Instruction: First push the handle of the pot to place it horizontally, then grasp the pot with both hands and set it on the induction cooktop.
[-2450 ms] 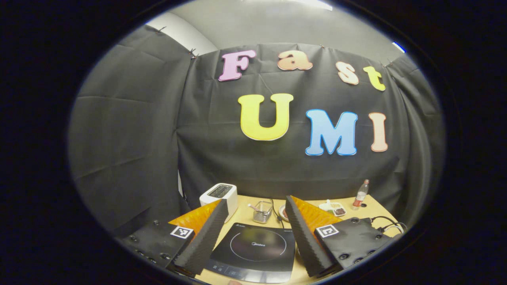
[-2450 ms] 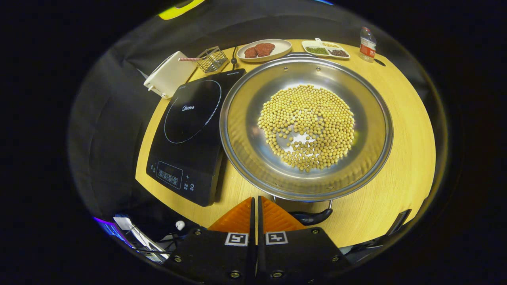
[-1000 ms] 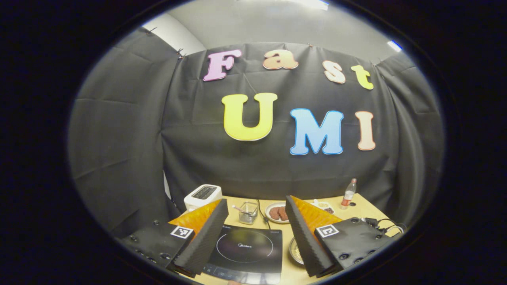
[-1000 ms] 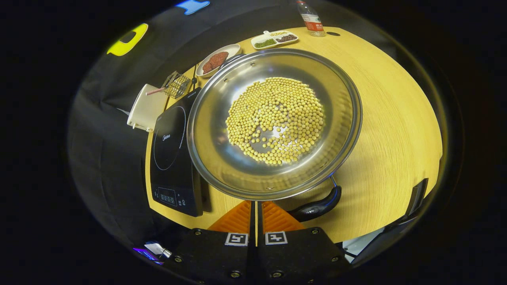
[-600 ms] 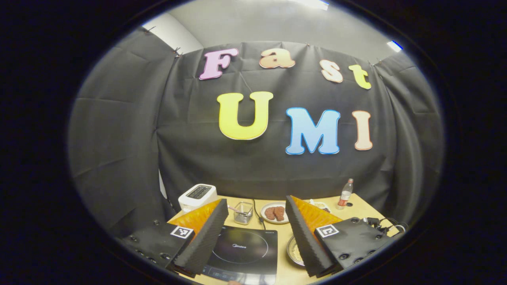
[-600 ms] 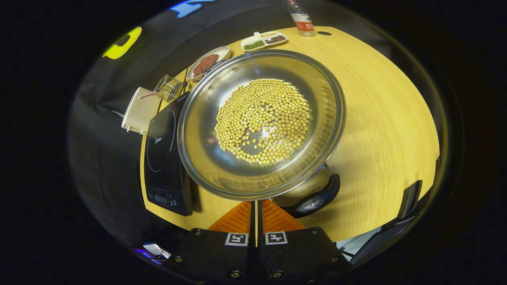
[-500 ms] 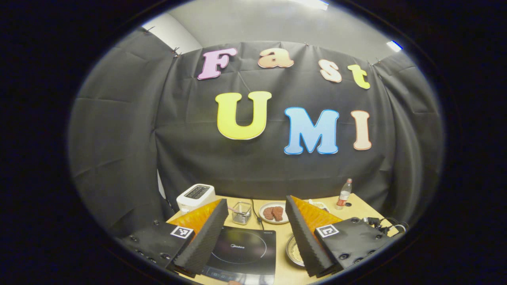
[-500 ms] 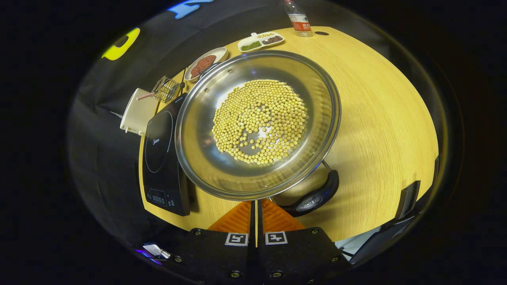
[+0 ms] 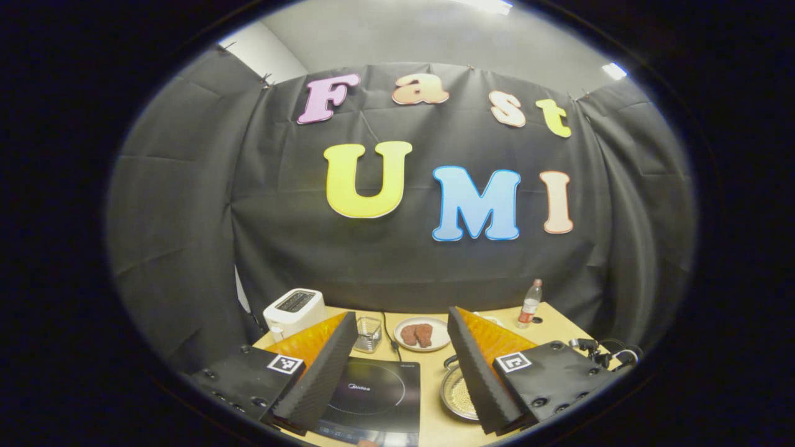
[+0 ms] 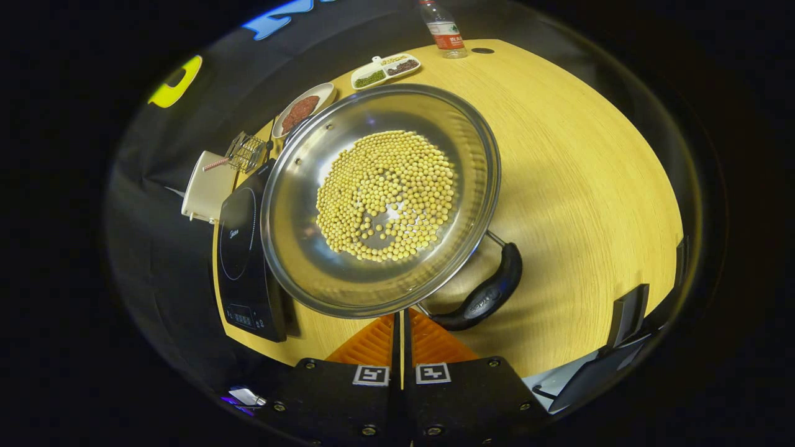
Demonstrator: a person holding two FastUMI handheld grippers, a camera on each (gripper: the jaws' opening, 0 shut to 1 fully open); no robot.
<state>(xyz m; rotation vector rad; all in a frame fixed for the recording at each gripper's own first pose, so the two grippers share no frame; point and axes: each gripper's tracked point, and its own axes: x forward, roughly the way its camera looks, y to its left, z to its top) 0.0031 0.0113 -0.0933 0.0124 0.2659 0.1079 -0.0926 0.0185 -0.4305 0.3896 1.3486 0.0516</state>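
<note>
Pot (image 10: pixel 298 236) of polished steel, round, wide and shallow, sits on the pale wood-grain surface (image 10: pixel 590 186) just to the right of the induction cooktop (image 10: pixel 239 248) in the right gripper view; its rim overlaps the cooktop's edge from this angle, and whether the two touch cannot be told. A loose layer of small round yellow beans (image 10: pixel 385 195) covers its flat bottom. A curved black handle (image 10: pixel 487 295) on thin wire struts sticks out from the near rim, lying low beside the pot's wall. The right gripper (image 10: pixel 402 326) is just in front of that rim with its ridged orange fingers (image 10: pixel 372 341) pressed together, nothing between them, next to the handle's end.

In the left gripper view, the left gripper (image 9: pixel 402 347) hangs above the surface's near edge, its two fingers spread wide and holding nothing; their inner faces are dark ribbed foam (image 9: pixel 323 372) and their backs are orange. Between them lie the glossy black slab of the cooktop (image 9: pixel 372 397) and part of the pot (image 9: pixel 456 391).

Along the back of the surface stand a white toaster (image 9: pixel 293 305), a small wire basket (image 9: pixel 367 326), a round plate with reddish-brown patties (image 9: pixel 422 334) and a clear plastic bottle (image 9: pixel 529 304). A long divided dish (image 10: pixel 385 69) of green and dark grains shows in the right gripper view.
</note>
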